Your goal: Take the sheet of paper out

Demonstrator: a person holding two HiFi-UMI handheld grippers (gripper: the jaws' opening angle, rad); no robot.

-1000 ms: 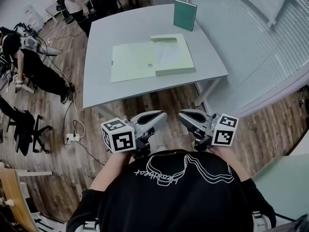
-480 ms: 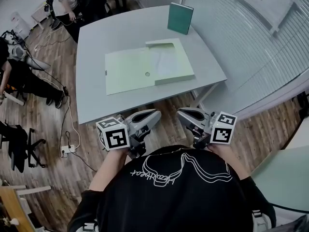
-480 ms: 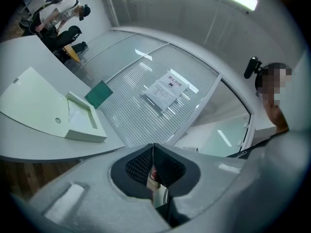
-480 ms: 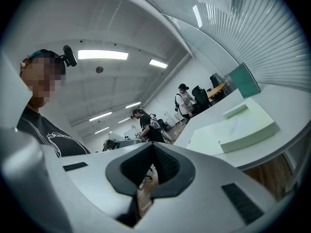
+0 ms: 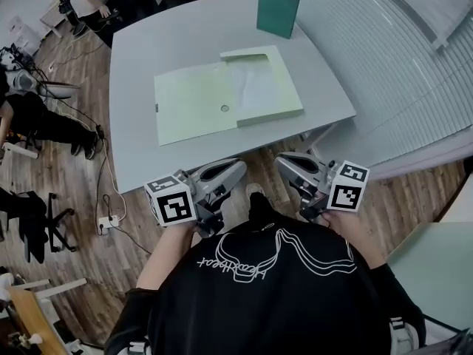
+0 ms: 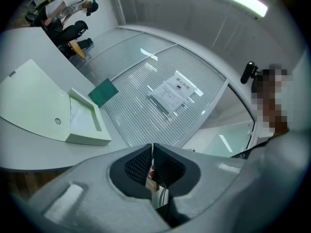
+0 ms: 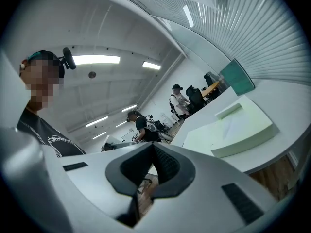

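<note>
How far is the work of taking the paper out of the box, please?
Done: the box lies on the table with its lid open flat. In hand: nothing; the left gripper and right gripper are both shut and empty, short of the table edge. Left: the sheet of paper lies inside the box, so reaching, gripping and lifting it out remain.

Table (image 5: 133,65) top was seen as smooth matt grey, laminate-like. Pale green box file (image 5: 192,106) was read as matt card. Sheet of paper (image 5: 256,87) in it was seen as thin, white, matt. Book (image 5: 278,11) cover was noted as matt teal. Floor (image 5: 81,265) was read as wood plank with low sheen. Left gripper (image 5: 238,170) and right gripper (image 5: 282,163) shells were seen as smooth grey plastic. Pads (image 6: 137,163) were noted as black, ribbed, matt. Shirt (image 5: 273,302) was noted as black cloth.
</note>
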